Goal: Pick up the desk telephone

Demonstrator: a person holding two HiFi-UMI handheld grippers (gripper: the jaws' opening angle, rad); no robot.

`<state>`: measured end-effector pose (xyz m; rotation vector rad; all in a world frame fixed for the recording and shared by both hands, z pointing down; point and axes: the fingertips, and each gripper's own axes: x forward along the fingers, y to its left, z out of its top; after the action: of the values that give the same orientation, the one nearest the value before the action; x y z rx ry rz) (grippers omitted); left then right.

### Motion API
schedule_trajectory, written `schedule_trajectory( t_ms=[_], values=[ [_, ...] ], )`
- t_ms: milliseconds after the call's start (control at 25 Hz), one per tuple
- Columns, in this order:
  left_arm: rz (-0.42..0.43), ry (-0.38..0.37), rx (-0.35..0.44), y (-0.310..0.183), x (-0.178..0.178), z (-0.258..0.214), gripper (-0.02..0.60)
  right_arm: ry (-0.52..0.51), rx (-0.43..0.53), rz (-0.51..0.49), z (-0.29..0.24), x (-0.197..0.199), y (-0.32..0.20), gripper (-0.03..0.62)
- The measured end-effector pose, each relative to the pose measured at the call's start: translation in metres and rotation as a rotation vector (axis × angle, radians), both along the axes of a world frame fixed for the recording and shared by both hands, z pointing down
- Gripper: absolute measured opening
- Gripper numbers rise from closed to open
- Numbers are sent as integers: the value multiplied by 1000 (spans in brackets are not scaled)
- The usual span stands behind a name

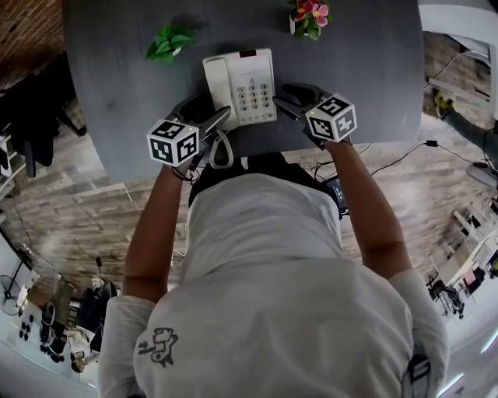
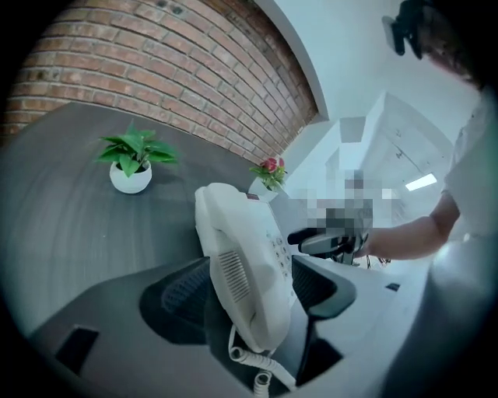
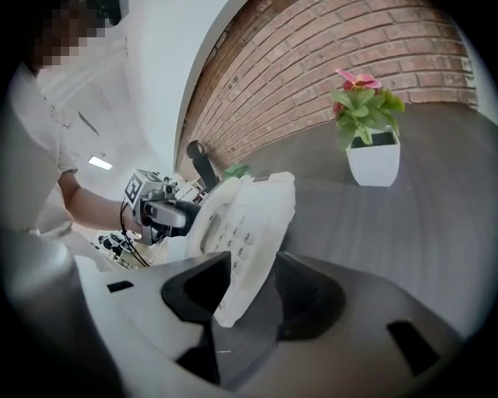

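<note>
The white desk telephone lies flat on the dark grey desk, near its front edge. My left gripper straddles the phone's handset side, one jaw on either side of it. A narrow gap shows at one pad. My right gripper straddles the keypad side, also with a gap at one pad. Both grippers are open around the phone and angled down at the desk. The coiled cord hangs off the near end.
A small green plant in a white pot stands behind the phone on the left. A pink-flowered plant stands behind on the right. The desk's front edge is just under my hands, with cables on the wooden floor to the right.
</note>
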<state>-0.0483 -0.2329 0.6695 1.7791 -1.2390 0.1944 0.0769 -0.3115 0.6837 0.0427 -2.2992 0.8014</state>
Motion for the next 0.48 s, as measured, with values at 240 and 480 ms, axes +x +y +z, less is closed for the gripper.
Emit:
schedule_trajectory(
  t_ms=[240, 480],
  values=[
    [-62, 120, -5, -5, -5, 11, 347, -15, -118, 10, 8, -6, 1, 168],
    [-85, 221, 4, -7, -3, 15, 347, -23, -173, 7, 13, -11, 2, 120]
  ],
)
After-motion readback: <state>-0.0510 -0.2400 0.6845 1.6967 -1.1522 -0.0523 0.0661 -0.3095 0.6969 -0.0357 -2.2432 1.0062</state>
